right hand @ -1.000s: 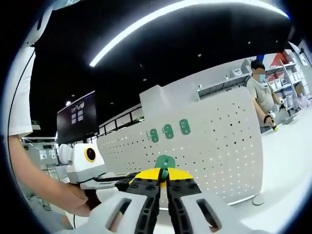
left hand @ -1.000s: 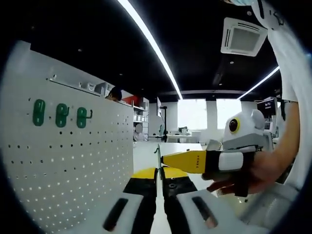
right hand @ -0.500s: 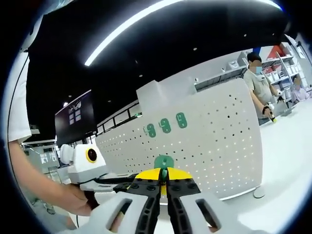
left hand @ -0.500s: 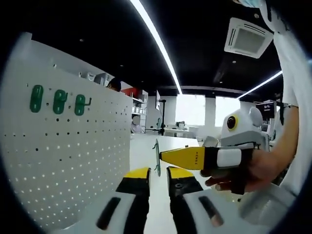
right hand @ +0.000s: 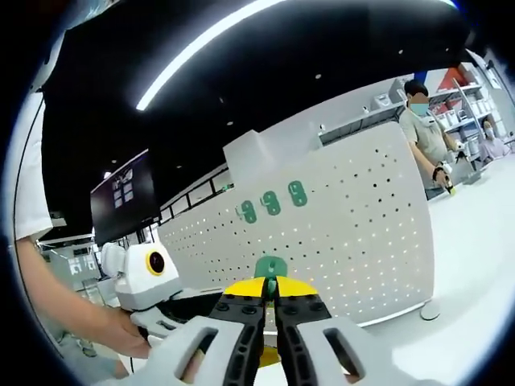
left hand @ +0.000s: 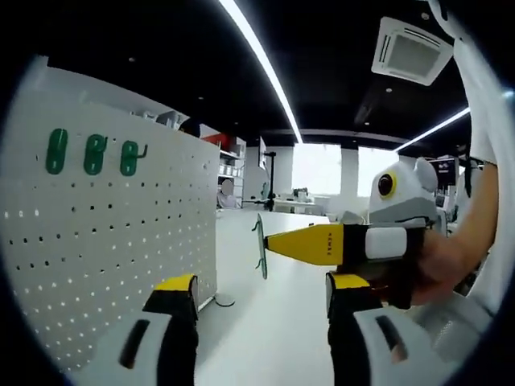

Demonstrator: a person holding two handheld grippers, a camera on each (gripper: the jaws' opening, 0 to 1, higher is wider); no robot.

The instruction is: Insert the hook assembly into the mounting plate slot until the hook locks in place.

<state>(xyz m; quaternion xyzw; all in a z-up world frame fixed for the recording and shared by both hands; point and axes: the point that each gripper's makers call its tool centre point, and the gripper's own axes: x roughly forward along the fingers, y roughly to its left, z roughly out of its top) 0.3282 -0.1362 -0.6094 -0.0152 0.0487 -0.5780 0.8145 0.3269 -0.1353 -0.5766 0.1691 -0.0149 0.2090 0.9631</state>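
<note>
In your left gripper view, the white pegboard point(left hand: 105, 241) stood at the left with 3 green hooks point(left hand: 94, 153) already mounted in a row near its top. Your left gripper point(left hand: 261, 310) had its jaws spread wide, nothing between them. Just right of the gap, your right gripper point(left hand: 278, 243) reached in from the right, its yellow tips pressed onto a thin green hook point(left hand: 259, 245) seen edge-on, well apart from the board. Your hand point(left hand: 451, 261) gripped its handle at the far right.

In your right gripper view, your left gripper point(right hand: 173, 310) sat low at the left, held by your hand point(right hand: 105, 326). At the centre your right gripper point(right hand: 270, 291) was pinched tight on the green hook point(right hand: 271, 268), whose rounded top stuck up above the yellow tips, in front of the pegboard point(right hand: 354, 241). The 3 mounted hooks point(right hand: 272, 202) lined up above it. At the far right a person point(right hand: 430, 145) stood beyond the board.
</note>
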